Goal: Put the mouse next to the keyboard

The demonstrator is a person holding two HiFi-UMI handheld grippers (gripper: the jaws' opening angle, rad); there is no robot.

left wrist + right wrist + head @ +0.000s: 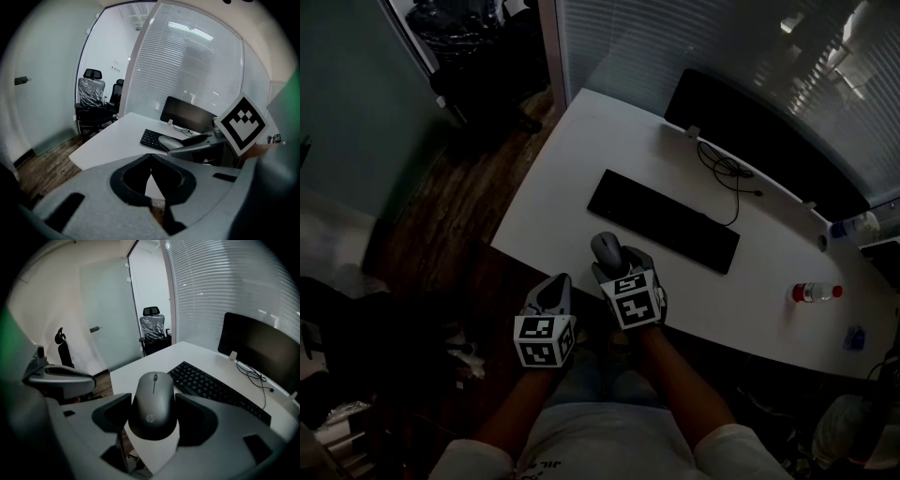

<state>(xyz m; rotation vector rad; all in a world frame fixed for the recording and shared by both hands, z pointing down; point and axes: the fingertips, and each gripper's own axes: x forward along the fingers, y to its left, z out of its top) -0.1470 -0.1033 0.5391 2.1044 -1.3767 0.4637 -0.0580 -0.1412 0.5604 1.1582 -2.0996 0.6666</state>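
Surface (572, 187): white desk, curved at its near edge. It carries the keyboard, with a dark monitor (750, 131) behind it and a bottle (816, 292) well off to the right.
Keyboard (664, 220): black, lying diagonally at mid-surface. There is bare surface in front of it and at both of its ends.
Task progress: the pick-up appears complete, since the mouse sits in the right jaws and not loose on the surface. The placement is not yet done. The mouse has yet to be carried to the keyboard, set down on the bare surface beside it, and released.
Right gripper (619, 272): over the near edge of the surface, pointing toward the keyboard. Its jaws are spread wide and pinch the mouse by its two sides.
Left gripper (150, 157): just left of the right gripper, over the floor beside the surface. Its jaws are pressed together at the tips with nothing between them.
Mouse (153, 404): dark grey with a scroll wheel on top, its front facing away from the person. It is gripped between the right jaws, near the keyboard's front edge but apart from it.
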